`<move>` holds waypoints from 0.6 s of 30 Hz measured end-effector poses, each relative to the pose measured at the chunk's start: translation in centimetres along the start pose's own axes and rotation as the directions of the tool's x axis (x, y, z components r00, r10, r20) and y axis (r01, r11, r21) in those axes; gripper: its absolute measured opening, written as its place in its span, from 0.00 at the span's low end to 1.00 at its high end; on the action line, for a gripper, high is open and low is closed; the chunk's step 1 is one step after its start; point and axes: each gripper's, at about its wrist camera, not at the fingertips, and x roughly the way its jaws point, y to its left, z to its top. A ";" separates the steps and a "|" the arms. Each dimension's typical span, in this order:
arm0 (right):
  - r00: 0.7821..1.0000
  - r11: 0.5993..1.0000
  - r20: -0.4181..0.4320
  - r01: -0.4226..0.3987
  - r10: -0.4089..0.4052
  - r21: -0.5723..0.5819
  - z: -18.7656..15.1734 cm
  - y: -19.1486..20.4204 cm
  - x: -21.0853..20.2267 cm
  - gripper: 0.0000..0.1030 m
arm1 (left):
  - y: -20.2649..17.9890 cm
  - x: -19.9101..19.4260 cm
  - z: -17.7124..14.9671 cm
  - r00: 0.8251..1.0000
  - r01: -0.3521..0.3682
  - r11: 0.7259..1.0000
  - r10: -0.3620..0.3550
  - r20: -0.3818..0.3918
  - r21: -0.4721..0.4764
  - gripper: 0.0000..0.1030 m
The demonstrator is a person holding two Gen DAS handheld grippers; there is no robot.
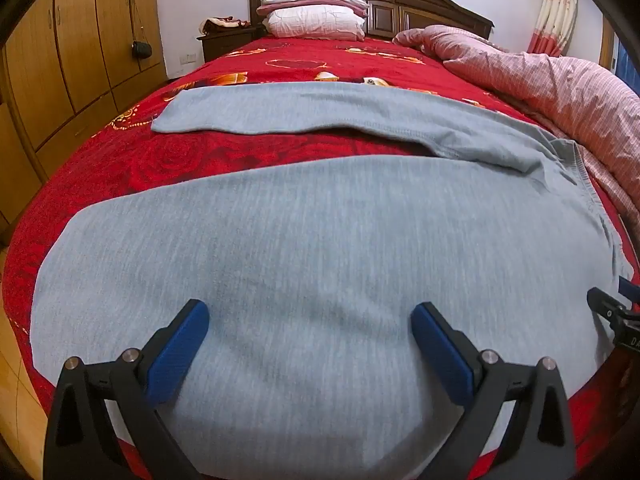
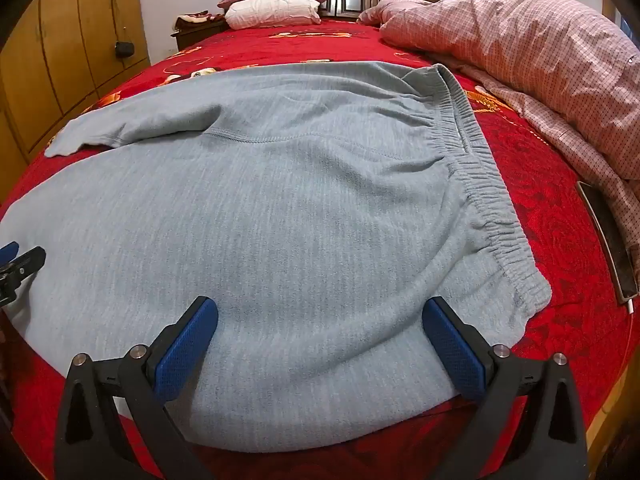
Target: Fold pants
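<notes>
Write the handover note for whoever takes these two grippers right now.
Left gripper: open, empty, above the near leg of the pants.
Right gripper: open, empty, above the near hip area, close to the elastic waistband.
Pants: grey, spread flat across the red bedspread, waistband to the right, legs running left and apart. The far leg lies separate from the near one.
Done: pants laid out; no fold visible.
Left: all folds, probably starting by bringing one leg over the other.
Note: a pink quilt lies right of the waistband.
</notes>
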 end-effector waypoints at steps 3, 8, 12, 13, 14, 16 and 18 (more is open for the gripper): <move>1.000 1.000 0.000 0.002 -0.002 -0.002 0.0 0.0 0.0 1.00 | 0.0 0.0 0.0 1.000 -0.003 1.000 0.003 0.000 0.002 1.00; 1.000 1.000 0.001 0.002 -0.002 -0.001 0.0 0.0 0.0 1.00 | -0.2 0.0 0.0 1.000 -0.007 1.000 0.007 0.000 0.005 1.00; 1.000 1.000 0.001 0.003 -0.003 -0.002 0.0 0.1 0.0 1.00 | -0.2 0.0 0.0 1.000 -0.009 1.000 0.009 -0.001 0.006 1.00; 1.000 1.000 0.001 0.003 -0.003 -0.002 0.0 0.1 0.0 1.00 | -0.2 0.0 0.0 1.000 -0.008 1.000 0.008 -0.001 0.006 1.00; 1.000 1.000 0.001 0.004 -0.004 -0.003 0.0 0.1 0.0 1.00 | -0.2 0.0 0.0 1.000 -0.009 1.000 0.009 0.000 0.006 1.00; 1.000 1.000 0.002 0.004 -0.004 -0.003 0.0 0.1 0.0 1.00 | -0.2 0.0 0.0 1.000 -0.009 1.000 0.009 -0.001 0.007 1.00; 1.000 1.000 0.002 0.004 -0.004 -0.003 0.0 0.1 0.0 1.00 | -0.2 0.0 0.0 1.000 -0.010 1.000 0.010 0.000 0.007 1.00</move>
